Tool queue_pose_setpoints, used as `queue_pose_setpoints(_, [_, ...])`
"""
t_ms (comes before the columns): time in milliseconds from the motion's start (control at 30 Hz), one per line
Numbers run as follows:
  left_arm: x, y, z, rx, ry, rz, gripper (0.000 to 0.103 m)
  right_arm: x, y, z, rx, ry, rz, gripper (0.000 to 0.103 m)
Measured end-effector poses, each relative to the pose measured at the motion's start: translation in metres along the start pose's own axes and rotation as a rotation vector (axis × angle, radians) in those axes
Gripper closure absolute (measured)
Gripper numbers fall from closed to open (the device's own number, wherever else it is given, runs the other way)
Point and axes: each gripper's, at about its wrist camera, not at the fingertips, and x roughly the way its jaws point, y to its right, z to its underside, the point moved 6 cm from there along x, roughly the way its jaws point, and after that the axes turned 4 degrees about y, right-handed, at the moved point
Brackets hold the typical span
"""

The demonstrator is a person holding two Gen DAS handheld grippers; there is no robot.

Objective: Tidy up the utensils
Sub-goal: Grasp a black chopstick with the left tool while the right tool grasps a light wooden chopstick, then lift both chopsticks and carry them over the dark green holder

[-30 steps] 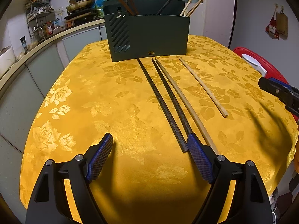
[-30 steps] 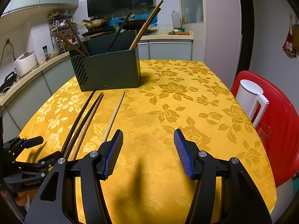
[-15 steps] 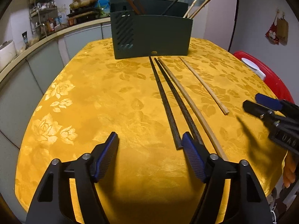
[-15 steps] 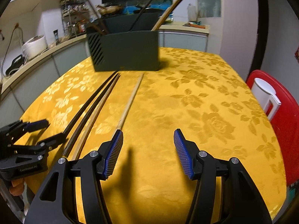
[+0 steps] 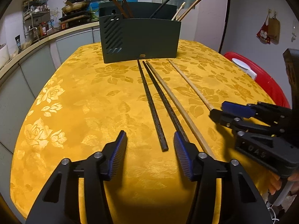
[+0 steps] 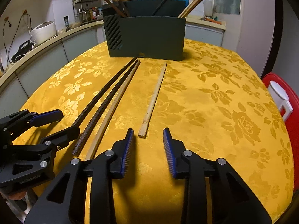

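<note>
Two dark chopsticks (image 5: 151, 102) (image 5: 164, 100) and two pale wooden ones (image 5: 175, 100) (image 5: 190, 85) lie lengthwise on the yellow tablecloth (image 5: 74, 112), in front of a dark green utensil holder (image 5: 140, 39) that has more chopsticks standing in it. My left gripper (image 5: 149, 140) hovers at their near ends. Its jaws are closing, with the end of the left dark chopstick between them and untouched. My right gripper (image 6: 148, 132) is also closing, around the near end of the separate pale chopstick (image 6: 155, 93), and its pads are clear of it. The holder (image 6: 147, 35) stands at the far end.
A red chair with a white jug (image 6: 280, 97) stands off the table's right edge. A kitchen counter with a rice cooker (image 6: 44, 30) runs along the left. The right gripper (image 5: 217, 110) shows at the right of the left wrist view. The left gripper (image 6: 68, 121) shows at the left of the right wrist view.
Both pairs of jaws have narrowed. The right gripper has moved left and down, to the near end of the separate pale chopstick. The left gripper has stayed where it was.
</note>
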Motion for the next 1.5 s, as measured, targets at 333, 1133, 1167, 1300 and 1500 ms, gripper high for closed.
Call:
queue_pose_setpoints(333, [0.000, 0.005, 0.001, 0.016, 0.019, 0.002, 0.064, 0.002, -0.010, -0.001, -0.045, 0.034, 0.020, 0.089])
queue_pose_setpoints(1133, [-0.001, 0.008, 0.002, 0.062, 0.035, -0.038, 0.094, -0.001, -0.010, 0.002, -0.066, 0.050, 0.053, 0.094])
queue_pose_setpoints(1167, [-0.001, 0.008, 0.002, 0.062, 0.035, -0.038, 0.094, -0.001, -0.010, 0.002, -0.068, 0.050, 0.055, 0.094])
queue_pose_setpoints(1300, [-0.002, 0.007, 0.003, 0.059, 0.029, -0.040, 0.095, -0.002, -0.008, 0.002, -0.059, 0.047, 0.054, 0.095])
queue_pose_setpoints(1500, [-0.009, -0.001, -0.002, 0.047, 0.037, -0.053, 0.096, -0.016, 0.006, -0.005, 0.007, 0.064, 0.019, 0.095])
